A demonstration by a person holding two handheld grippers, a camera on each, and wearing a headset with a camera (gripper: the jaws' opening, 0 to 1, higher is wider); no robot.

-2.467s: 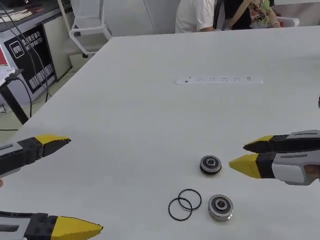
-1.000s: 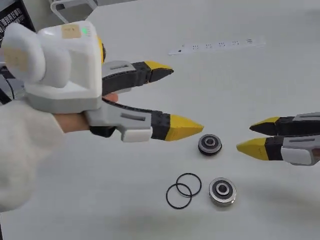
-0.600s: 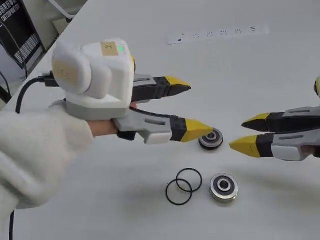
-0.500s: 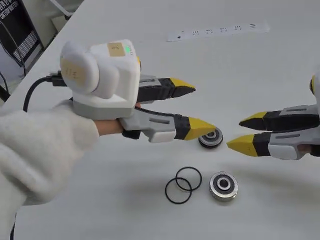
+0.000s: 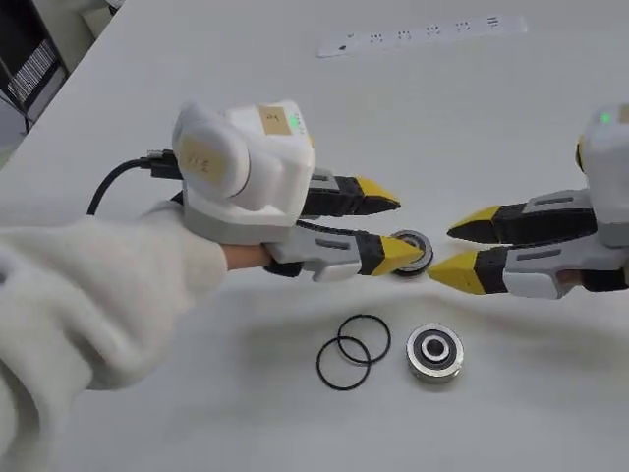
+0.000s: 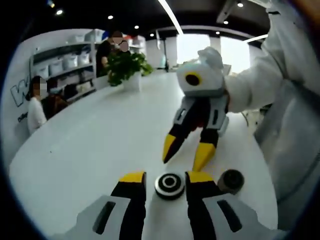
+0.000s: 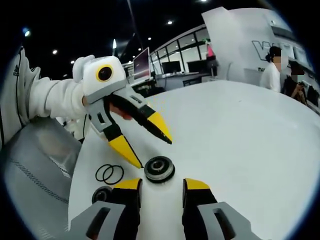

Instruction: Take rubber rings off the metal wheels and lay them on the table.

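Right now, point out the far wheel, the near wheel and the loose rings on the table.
far wheel (image 6: 169, 185): left gripper view, on its hub.
near wheel (image 5: 434, 351): head view, on its hub.
loose rings (image 5: 339, 339): head view, where the two cross.

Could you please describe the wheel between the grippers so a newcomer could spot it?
On the white table, the left gripper and right gripper face each other. The wheel lies between their yellow tips. Unlike the bright-rimmed wheel beside the two loose black rings, its rim is dark.

The right claw (image 7: 162, 186) gapes just short of a metal wheel (image 7: 159, 169); the left claw (image 7: 152, 151), parted, faces it, with two rubber rings (image 7: 110, 173) nearby.
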